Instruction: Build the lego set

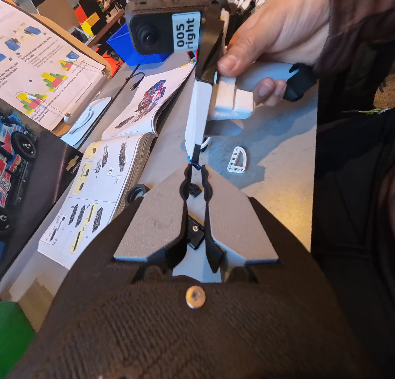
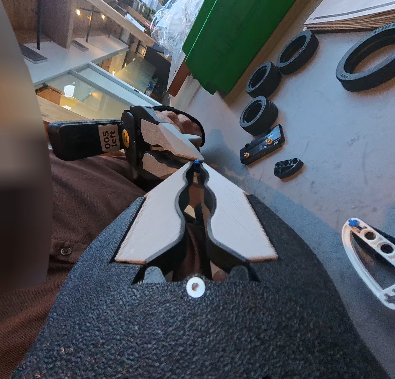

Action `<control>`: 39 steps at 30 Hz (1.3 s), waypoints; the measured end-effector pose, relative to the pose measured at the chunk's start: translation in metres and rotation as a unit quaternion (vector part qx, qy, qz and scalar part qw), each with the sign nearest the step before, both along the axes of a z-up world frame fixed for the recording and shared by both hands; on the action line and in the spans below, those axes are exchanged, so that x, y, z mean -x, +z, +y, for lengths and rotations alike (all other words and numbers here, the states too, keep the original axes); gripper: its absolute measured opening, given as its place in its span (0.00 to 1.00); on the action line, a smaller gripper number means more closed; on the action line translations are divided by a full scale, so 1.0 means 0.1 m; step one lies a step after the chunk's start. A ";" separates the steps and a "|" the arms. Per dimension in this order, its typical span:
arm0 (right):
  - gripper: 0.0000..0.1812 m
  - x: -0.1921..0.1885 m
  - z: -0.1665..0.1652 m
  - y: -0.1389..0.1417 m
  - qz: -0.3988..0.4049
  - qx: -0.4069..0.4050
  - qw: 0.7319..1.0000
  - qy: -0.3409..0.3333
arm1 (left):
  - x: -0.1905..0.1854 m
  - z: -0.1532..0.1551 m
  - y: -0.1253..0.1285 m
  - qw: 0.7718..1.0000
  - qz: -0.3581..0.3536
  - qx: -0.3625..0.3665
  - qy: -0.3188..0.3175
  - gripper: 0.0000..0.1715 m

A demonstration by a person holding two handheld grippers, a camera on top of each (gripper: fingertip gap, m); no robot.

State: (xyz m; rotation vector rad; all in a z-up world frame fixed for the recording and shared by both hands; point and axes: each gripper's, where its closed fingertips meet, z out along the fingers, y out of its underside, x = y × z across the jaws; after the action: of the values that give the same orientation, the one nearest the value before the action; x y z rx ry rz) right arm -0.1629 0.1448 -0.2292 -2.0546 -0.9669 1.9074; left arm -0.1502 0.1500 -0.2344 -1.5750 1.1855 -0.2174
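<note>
1. The blue pin [image 1: 195, 165] sits in the air above the table [image 1: 277, 137], right where your two grippers meet tip to tip; it also shows as a blue speck at [image 2: 196, 162].
2. Your left gripper [image 1: 196, 168] has its tips nearly together, with the pin at the narrow gap; whether it truly grips the pin you cannot tell from here.
3. Your right gripper [image 2: 196, 167] is pinched almost closed on a small dark piece [image 2: 196, 169] capped by the pin.
4. In the left wrist view the right gripper comes down from above, held in your hand [image 1: 271, 39], its tip touching the pin.
5. A white curved piece [image 1: 237, 160] lies on the table just right of the tips; another, with a blue pin in it, shows at [image 2: 372, 255].
6. Four black tyres [image 2: 258, 116] lie farther off, with a black plate [image 2: 263, 145] and a small black beam [image 2: 288, 168] beside them.
7. The open booklet [image 1: 96, 189] lies left, the set's box [image 1: 25, 176] beyond it.
8. A green bin [image 2: 233, 34] stands at the table's far edge.
</note>
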 end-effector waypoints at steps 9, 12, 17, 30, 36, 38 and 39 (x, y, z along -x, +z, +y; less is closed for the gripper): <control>0.02 -0.01 0.09 -0.05 -0.014 -0.102 0.994 -0.043 | 0.03 0.07 -0.05 0.993 -0.061 0.094 0.035 0.07; 0.02 0.00 0.08 -0.04 -0.008 -0.134 0.990 -0.050 | 0.01 0.09 -0.10 0.991 -0.059 0.110 0.043 0.06; 0.02 -0.03 0.15 -0.11 -0.022 -0.170 0.983 -0.065 | 0.06 0.16 -0.28 0.987 -0.048 0.142 0.063 0.07; 0.02 -0.08 0.28 -0.15 0.000 -0.130 0.987 -0.092 | 0.06 0.21 -0.22 0.986 -0.085 0.129 0.065 0.09; 0.02 -0.02 0.24 -0.14 0.011 -0.117 0.989 -0.090 | 0.00 0.19 -0.18 0.986 -0.089 0.122 0.065 0.09; 0.03 0.00 0.22 -0.14 0.011 -0.118 0.989 -0.088 | 0.01 0.19 -0.17 0.987 -0.088 0.117 0.068 0.04; 0.03 0.01 0.21 -0.14 0.011 -0.117 0.989 -0.087 | 0.01 0.19 -0.16 0.987 -0.089 0.114 0.067 0.02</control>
State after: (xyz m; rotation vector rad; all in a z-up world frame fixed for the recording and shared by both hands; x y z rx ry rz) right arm -0.1634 0.1653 -0.2431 -1.9103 -0.9242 1.6427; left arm -0.1510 0.1686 -0.2500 -1.7873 0.9389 -0.4085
